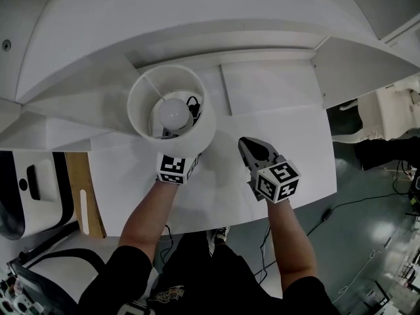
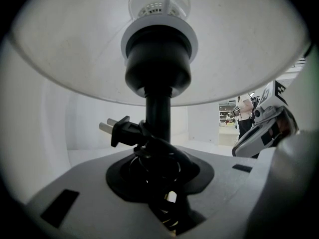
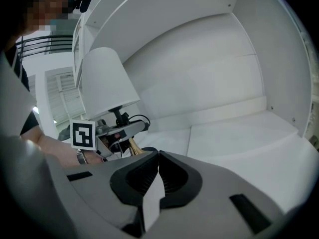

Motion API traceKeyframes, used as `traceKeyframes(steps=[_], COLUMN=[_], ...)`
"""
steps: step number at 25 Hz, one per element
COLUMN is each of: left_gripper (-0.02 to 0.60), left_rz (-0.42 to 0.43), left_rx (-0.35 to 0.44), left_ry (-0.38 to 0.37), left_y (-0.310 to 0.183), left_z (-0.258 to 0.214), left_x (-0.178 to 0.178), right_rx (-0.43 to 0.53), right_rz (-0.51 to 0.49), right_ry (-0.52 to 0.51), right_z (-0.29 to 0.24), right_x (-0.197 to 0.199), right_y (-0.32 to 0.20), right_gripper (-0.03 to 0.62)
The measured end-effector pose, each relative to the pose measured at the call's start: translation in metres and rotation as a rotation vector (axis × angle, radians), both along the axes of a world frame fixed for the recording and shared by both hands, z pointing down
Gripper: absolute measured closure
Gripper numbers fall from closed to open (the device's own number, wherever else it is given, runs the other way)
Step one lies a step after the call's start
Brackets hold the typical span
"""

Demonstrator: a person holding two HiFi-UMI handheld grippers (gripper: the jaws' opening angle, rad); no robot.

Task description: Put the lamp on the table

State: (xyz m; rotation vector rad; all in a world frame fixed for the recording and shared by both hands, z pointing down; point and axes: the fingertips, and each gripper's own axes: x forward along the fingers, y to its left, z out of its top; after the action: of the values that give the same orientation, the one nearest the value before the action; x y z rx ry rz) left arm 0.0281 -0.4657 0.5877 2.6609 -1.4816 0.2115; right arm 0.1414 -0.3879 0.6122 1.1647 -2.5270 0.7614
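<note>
The lamp has a white drum shade (image 1: pixel 149 90) with a round bulb (image 1: pixel 174 112) inside, seen from above over the left part of the white table (image 1: pixel 289 130). My left gripper (image 2: pixel 158 176) is shut on the lamp's black stem (image 2: pixel 158 116), low down, where the cord is coiled and the plug (image 2: pixel 117 129) sticks out left. Its marker cube (image 1: pixel 174 168) shows just below the shade. The right gripper view shows the lamp (image 3: pixel 104 81) held upright. My right gripper (image 1: pixel 245 144) hovers to the lamp's right, shut, with nothing between its jaws.
White curved shelving (image 1: pixel 197 18) rises behind the table, with a low ledge (image 1: pixel 269 61) along the back. A wooden panel (image 1: pixel 75 189) stands at the left of the table. Cables (image 1: pixel 354 209) lie on the grey floor at the right.
</note>
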Motion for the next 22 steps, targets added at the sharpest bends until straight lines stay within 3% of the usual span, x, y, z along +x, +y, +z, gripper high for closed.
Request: traceKeyframes(steps=[8,22], left_gripper=[0.449,0.393], left_rz=[-0.033,-0.136], left_rx=[-0.016,-0.152], left_ry=[0.001,0.022], left_y=[0.001,0.034], left_z=[0.003,0.019], left_x=[-0.003,-0.021], right_rx=[0.008,0.035], right_rz=[-0.005,0.005], right_ry=[-0.006,-0.003], right_z=[-0.006,-0.027], right_x=[-0.001,0.013], right_y=[0.011,0.042], right_gripper=[0.568,0.568])
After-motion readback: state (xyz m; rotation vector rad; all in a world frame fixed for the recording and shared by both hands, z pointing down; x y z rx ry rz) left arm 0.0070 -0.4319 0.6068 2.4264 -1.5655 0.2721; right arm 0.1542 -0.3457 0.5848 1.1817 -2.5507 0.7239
